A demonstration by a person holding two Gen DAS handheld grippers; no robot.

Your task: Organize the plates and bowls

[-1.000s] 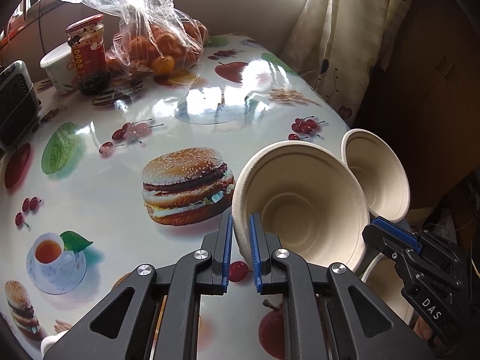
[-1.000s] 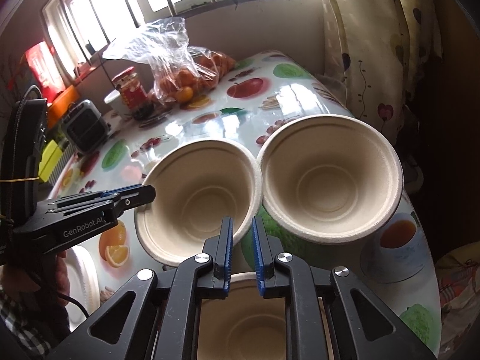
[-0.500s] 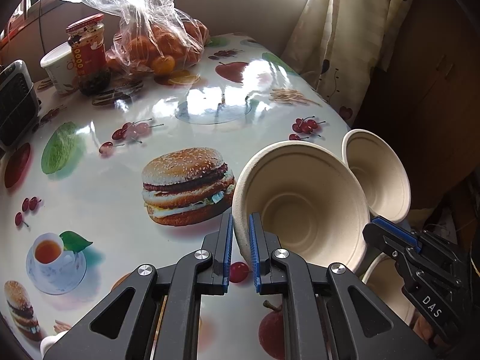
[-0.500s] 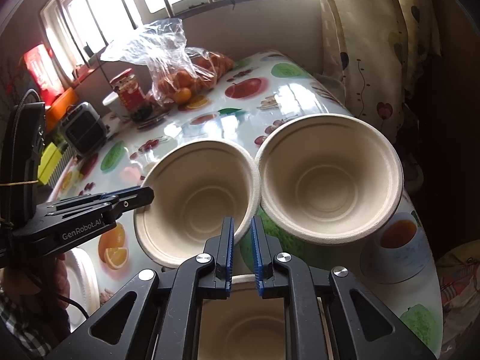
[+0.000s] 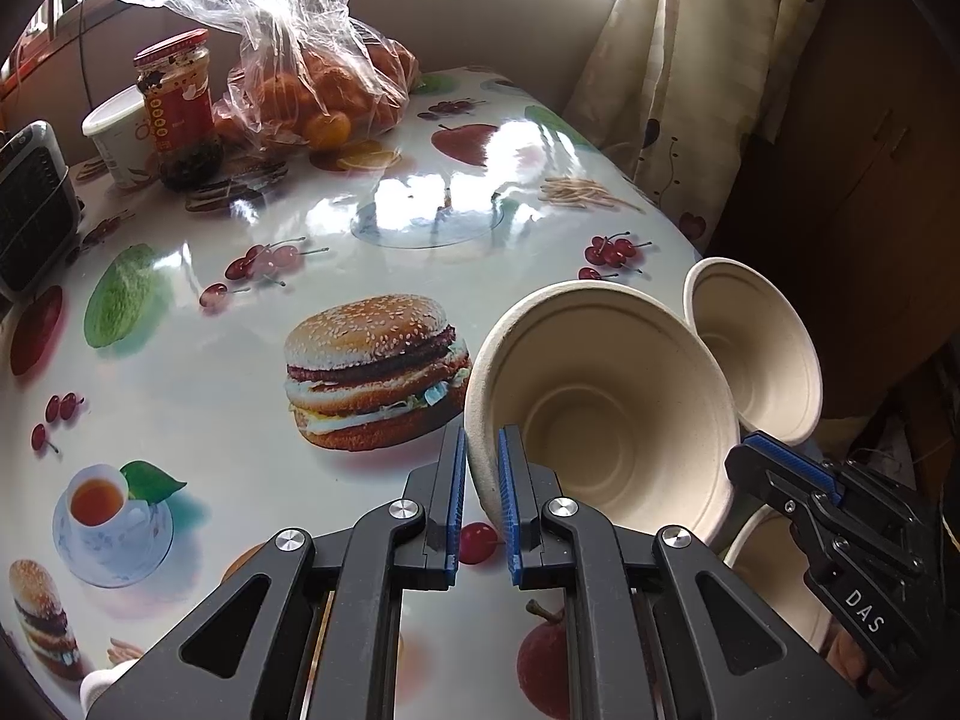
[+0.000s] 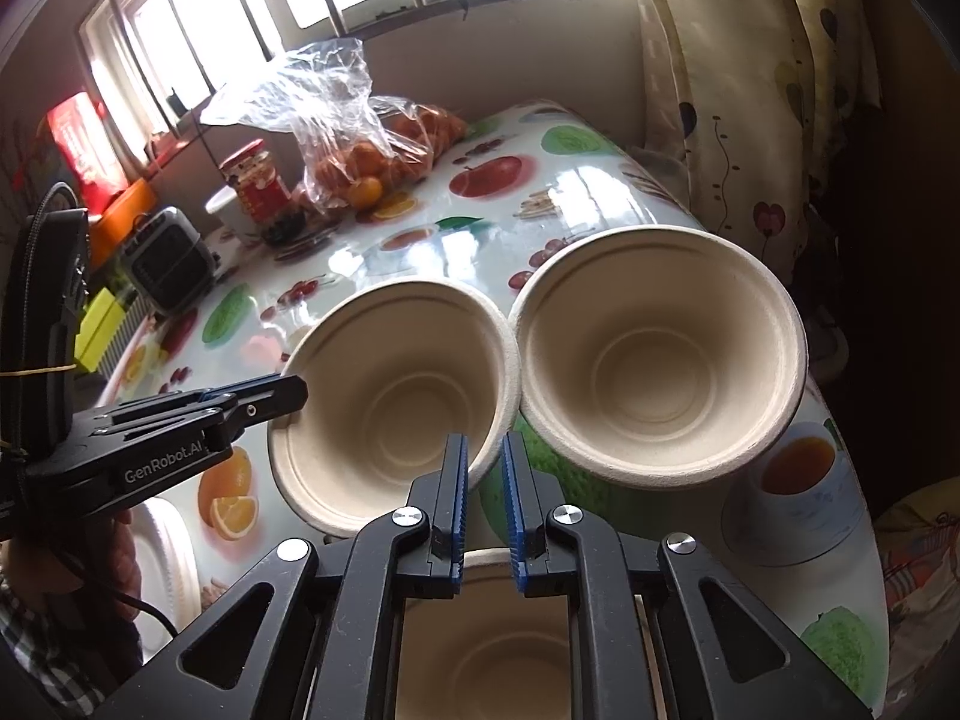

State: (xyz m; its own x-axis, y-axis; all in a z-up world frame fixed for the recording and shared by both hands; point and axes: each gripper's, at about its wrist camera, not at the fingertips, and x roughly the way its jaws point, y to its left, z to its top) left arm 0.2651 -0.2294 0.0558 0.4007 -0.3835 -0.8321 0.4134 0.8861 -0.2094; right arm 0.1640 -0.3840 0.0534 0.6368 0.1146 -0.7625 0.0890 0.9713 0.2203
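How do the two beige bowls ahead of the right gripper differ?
The left bowl is pinched at its rim by the left gripper and apparently the right gripper; the right bowl has no gripper on it. The right bowl lies nearer the curtain than the left bowl. Both are empty, beige, rims touching.

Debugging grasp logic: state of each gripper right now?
Left gripper: shut on the left bowl rim.
Right gripper: shut on the right bowl rim.

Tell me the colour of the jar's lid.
Red, seen best in the left wrist view: jar's lid.
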